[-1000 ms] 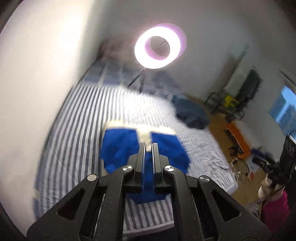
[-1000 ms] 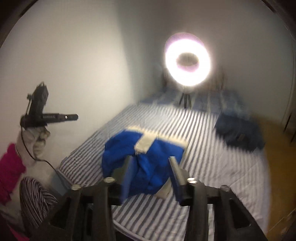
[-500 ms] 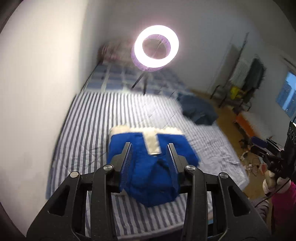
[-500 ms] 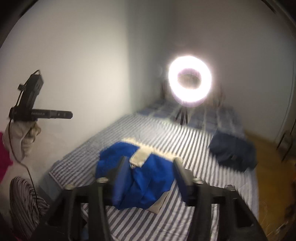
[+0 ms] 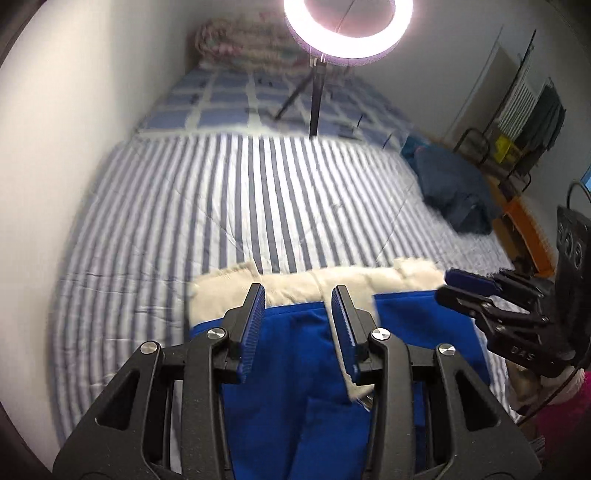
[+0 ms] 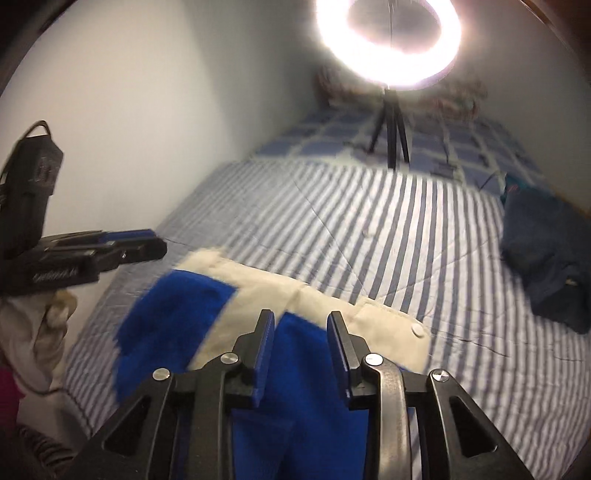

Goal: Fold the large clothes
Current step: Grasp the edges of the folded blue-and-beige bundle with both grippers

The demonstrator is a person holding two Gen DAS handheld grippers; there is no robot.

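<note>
A blue garment with cream fleece trim (image 5: 295,354) lies roughly folded on the near end of the striped bed; it also shows in the right wrist view (image 6: 295,332). My left gripper (image 5: 298,295) is open and empty, low over the garment near its cream far edge. My right gripper (image 6: 301,321) is open and empty, also low over the garment. Each gripper shows from the side in the other's view: the right one (image 5: 465,288) at the garment's right, the left one (image 6: 122,247) at its left.
The striped bedsheet (image 5: 258,192) stretches away to a checked cover (image 5: 229,99). A ring light on a tripod (image 5: 347,22) stands mid-bed. A dark blue garment (image 5: 454,188) lies at the bed's right edge. A white wall runs along the left.
My left gripper went from shut to open. Both grippers have dropped down and forward, close over the blue garment, which now lies flatter with the cream edge spread out.
</note>
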